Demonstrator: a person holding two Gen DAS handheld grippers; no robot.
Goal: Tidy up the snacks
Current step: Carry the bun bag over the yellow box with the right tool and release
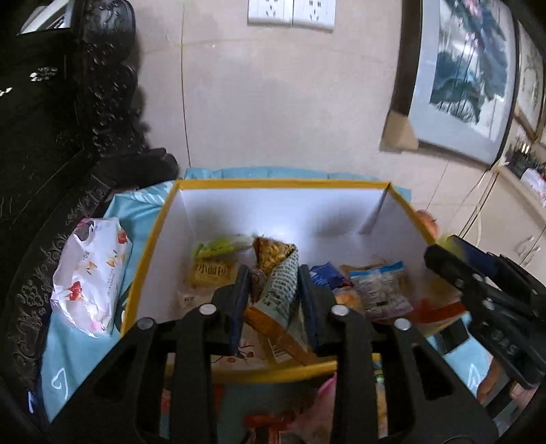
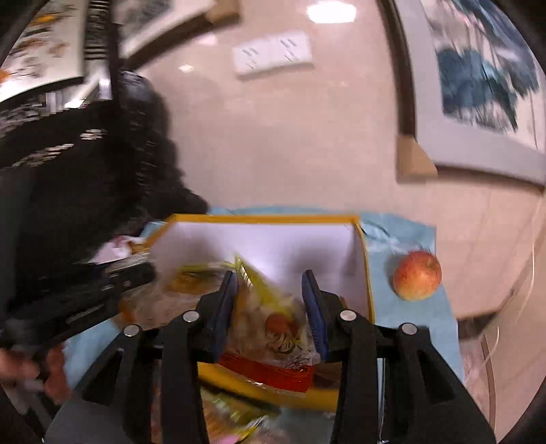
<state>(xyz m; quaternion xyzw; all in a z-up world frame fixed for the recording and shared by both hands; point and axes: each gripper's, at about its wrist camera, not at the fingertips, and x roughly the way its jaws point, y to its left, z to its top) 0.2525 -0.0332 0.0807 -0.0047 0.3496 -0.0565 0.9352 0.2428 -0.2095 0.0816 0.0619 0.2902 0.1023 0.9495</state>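
The left gripper (image 1: 273, 293) hangs partly open over the yellow-rimmed box (image 1: 283, 183), an orange snack packet (image 1: 276, 280) between its pads; whether they press on it I cannot tell. The right gripper (image 2: 269, 307) stands open above a blurred yellow-and-red packet (image 2: 273, 328), unclamped, in the same box. Beyond lie more snacks (image 1: 378, 283), a tissue pack (image 1: 90, 269) and an apple (image 2: 417, 275) on the blue cloth (image 2: 426, 307)

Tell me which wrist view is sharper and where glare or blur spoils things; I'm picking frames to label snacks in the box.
Left wrist view: mostly sharp, packet print readable in the yellow-rimmed box, mild glare on its white back wall, fisheye bending of the wall outlets. Right wrist view: motion-smeared, the yellow packet streaked, a lamp glare spot on the wall; the apple stays fairly clear.
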